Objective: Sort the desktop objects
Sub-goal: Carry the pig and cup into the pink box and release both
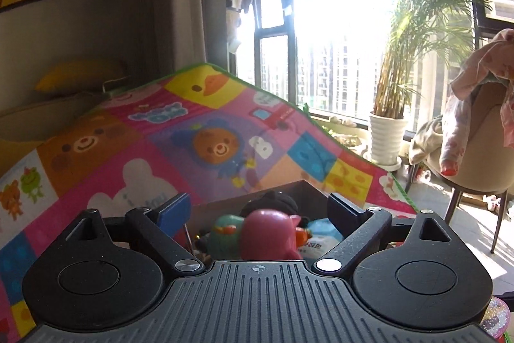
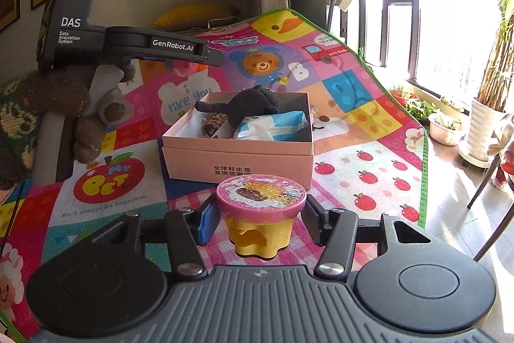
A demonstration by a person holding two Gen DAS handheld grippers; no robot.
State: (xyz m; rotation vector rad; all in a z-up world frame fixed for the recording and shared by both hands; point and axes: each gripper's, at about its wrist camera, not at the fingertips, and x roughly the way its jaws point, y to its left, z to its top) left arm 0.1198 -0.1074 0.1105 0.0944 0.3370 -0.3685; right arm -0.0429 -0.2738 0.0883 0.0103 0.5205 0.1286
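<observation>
A yellow plastic cup-shaped toy with a pink glittery lid (image 2: 261, 214) is seen between the fingers of the right gripper (image 2: 261, 222), just in front of the pale pink cardboard box (image 2: 237, 156) that stands on the colourful cartoon play mat (image 2: 369, 163). The jaws are spread a little wider than the toy, and no firm contact can be made out, so the toy is judged to be framed but not yet clamped. The left gripper (image 1: 258, 211) is held above the box with its jaws apart and nothing gripped; below it a pink plastic figure (image 1: 270, 233) and a green figure (image 1: 225, 230) are seen in the box. A black plush toy (image 2: 253, 103) and a blue-and-white tissue packet (image 2: 273, 126) also lie inside. For a sound grasp, the pads should be closed on the yellow body beneath the lid rim, square to it, so that the toy is not tipped. It should then be lifted clear of the near wall and carried over the free corner of the box, away from the left gripper.
</observation>
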